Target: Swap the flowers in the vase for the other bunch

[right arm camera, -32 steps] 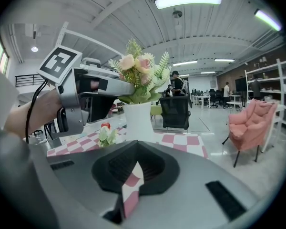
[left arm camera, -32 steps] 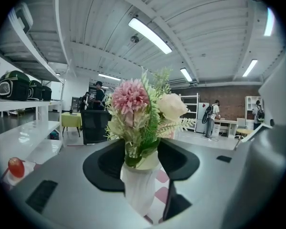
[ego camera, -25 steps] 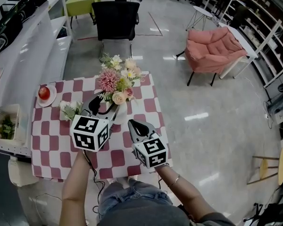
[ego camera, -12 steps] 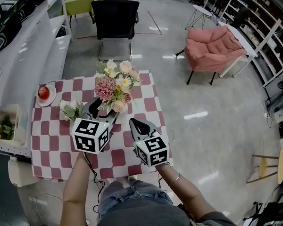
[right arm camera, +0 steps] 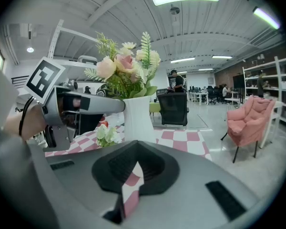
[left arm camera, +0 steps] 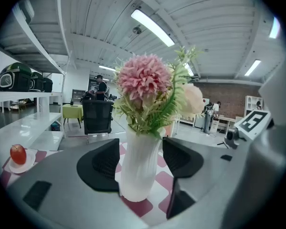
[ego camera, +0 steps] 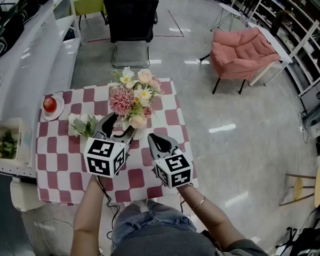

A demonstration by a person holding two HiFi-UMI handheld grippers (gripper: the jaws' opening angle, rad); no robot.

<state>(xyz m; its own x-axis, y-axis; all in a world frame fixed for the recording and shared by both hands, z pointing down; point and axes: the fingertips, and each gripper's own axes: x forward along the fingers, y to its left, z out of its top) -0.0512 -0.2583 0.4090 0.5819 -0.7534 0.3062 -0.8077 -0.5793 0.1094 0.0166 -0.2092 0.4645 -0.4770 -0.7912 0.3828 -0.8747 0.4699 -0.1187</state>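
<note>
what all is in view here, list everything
table: one, red-and-white checked, centre
vase: one, white, on the table
flowers: one bunch, pink and cream, in the vase
second bunch: one, white and green, left of the vase
apple: one, red, on a plate, table's left edge
office chair: one, black, behind the table
armchair: one, pink, floor at right
left gripper: one, grey, jaws just opened wide, vase between them
right gripper: one, grey, shut, empty

No legible text, label, brand or number appears in any view. The only printed marks are black-and-white square patterns, without characters, on the white cube [ego camera: 104,158] behind the jaws of the left gripper [ego camera: 121,126] and the matching white cube [ego camera: 172,169] behind the jaws of the right gripper [ego camera: 153,141].
</note>
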